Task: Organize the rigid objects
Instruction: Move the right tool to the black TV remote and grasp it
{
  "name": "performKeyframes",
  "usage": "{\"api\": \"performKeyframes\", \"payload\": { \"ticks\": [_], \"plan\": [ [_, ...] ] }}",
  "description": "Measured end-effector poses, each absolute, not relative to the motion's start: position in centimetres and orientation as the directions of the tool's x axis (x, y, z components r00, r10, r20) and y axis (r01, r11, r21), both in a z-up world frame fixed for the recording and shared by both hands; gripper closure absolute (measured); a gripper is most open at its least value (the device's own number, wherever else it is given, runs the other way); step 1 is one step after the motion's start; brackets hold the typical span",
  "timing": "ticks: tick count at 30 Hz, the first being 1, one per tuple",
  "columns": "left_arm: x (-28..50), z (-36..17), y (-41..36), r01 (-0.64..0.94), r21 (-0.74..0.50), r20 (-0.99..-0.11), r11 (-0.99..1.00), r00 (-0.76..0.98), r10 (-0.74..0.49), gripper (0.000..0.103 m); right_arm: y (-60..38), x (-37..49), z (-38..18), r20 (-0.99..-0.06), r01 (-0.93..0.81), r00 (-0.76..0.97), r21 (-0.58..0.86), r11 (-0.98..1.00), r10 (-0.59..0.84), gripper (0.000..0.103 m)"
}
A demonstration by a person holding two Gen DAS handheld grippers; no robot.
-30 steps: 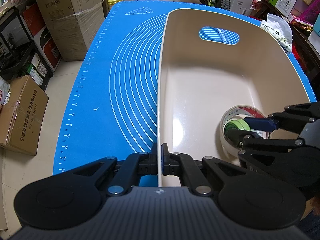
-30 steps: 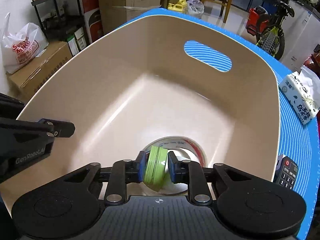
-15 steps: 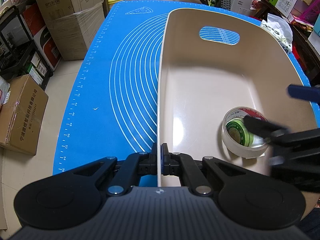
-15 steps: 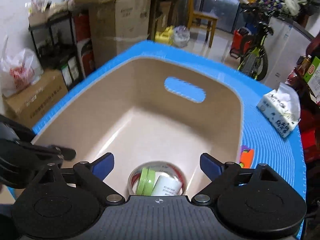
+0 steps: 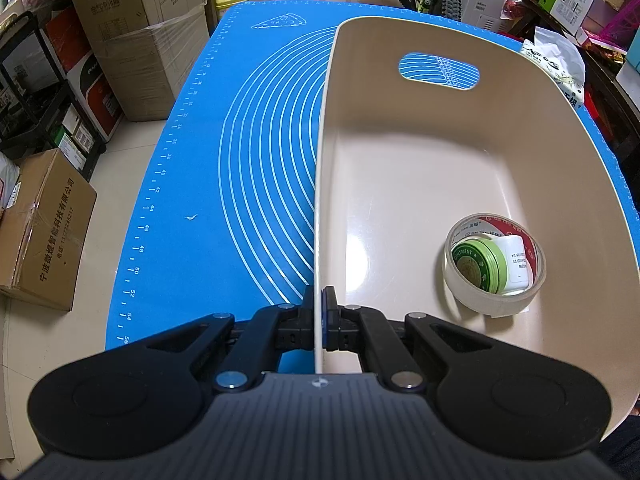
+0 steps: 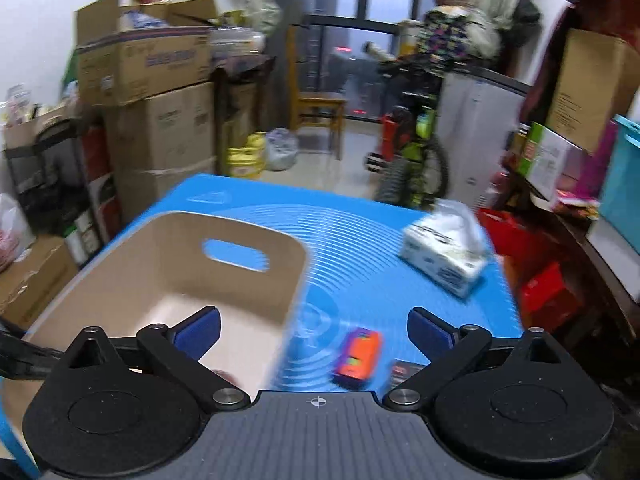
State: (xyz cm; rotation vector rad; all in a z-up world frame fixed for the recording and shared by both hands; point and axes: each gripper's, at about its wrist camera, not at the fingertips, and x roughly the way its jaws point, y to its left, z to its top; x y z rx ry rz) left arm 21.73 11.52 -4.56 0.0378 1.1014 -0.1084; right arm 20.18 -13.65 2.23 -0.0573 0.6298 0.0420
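In the left wrist view, your left gripper (image 5: 319,320) is clamped on the near rim of the beige bin (image 5: 400,128), one pad on each side of the wall, just as it was a second ago. The bin sits on the blue measuring mat (image 5: 224,184). On the bin floor lies a roll of clear tape (image 5: 494,264); inside its ring a green ointment tin (image 5: 478,266) stands on edge, touching a small white container (image 5: 518,260). A second ago your right gripper held that tin over the ring; it is now gone from this view, so the tin is delivered.

In the right wrist view, blurred by motion, your right gripper (image 6: 314,330) has just been opening; its jaws stand wide apart with nothing between them. It now faces away from the bin toward the mat at the bin's right, where an orange toy car (image 6: 357,354) and a dark object (image 6: 404,372), too blurred to identify, lie near each other. A tissue pack (image 6: 444,256) lies farther off. The car is probably the next candidate.
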Motion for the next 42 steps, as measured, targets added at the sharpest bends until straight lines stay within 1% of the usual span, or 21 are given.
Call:
{"api": "performKeyframes", "payload": {
  "ticks": [3,10,15,21,26,35,37,38,39,42],
  "plan": [
    [21.8,-4.6,11.5,0.106,-0.024,-0.892,0.994,0.448,-0.069,0.1,-15.9,20.0,0.7,-0.593,0.012,0.804,-0.041,0.999,-0.034,0.003],
    [21.7,-4.6,11.5,0.106,-0.026,-0.891,0.994,0.448,-0.071,0.1,-18.7,19.8,-4.1,-0.622,0.116,0.774,-0.041,0.992,-0.116,0.003],
    [21.6,-4.5,11.5,0.107,-0.025,-0.891,0.994,0.448,-0.07,0.1,-19.2,20.0,-6.9,-0.649,0.141,0.751,-0.023,0.99,-0.122,0.003],
    [21.6,-4.5,11.5,0.106,-0.025,-0.891,0.994,0.448,-0.07,0.1,-19.1,20.6,-9.8,-0.68,0.162,0.718,-0.043,0.986,-0.147,0.003],
    [21.6,-4.6,11.5,0.107,-0.023,-0.891,0.994,0.448,-0.069,0.1,-19.3,21.2,-11.1,-0.693,0.185,0.703,-0.034,0.982,-0.157,0.007],
    [21.6,-4.6,11.5,0.107,-0.024,-0.891,0.994,0.448,-0.07,0.1,-19.0,22.0,-11.8,-0.712,0.167,0.687,-0.042,0.985,-0.147,0.025],
    [21.6,-4.6,11.5,0.107,-0.024,-0.891,0.994,0.448,-0.07,0.1,-19.2,22.1,-11.7,-0.714,0.163,0.687,-0.03,0.986,-0.136,0.036],
    [21.6,-4.6,11.5,0.107,-0.024,-0.891,0.994,0.448,-0.07,0.1,-19.2,22.1,-11.6,-0.716,0.157,0.687,-0.021,0.987,-0.125,0.039],
    [21.6,-4.6,11.5,0.107,-0.024,-0.891,0.994,0.448,-0.07,0.1,-19.0,22.1,-11.6,-0.717,0.154,0.685,-0.028,0.988,-0.127,0.047],
    [21.6,-4.6,11.5,0.107,-0.025,-0.891,0.994,0.448,-0.07,0.1,-18.5,22.0,-11.5,-0.711,0.144,0.689,-0.056,0.988,-0.141,0.047]
  ]
}}
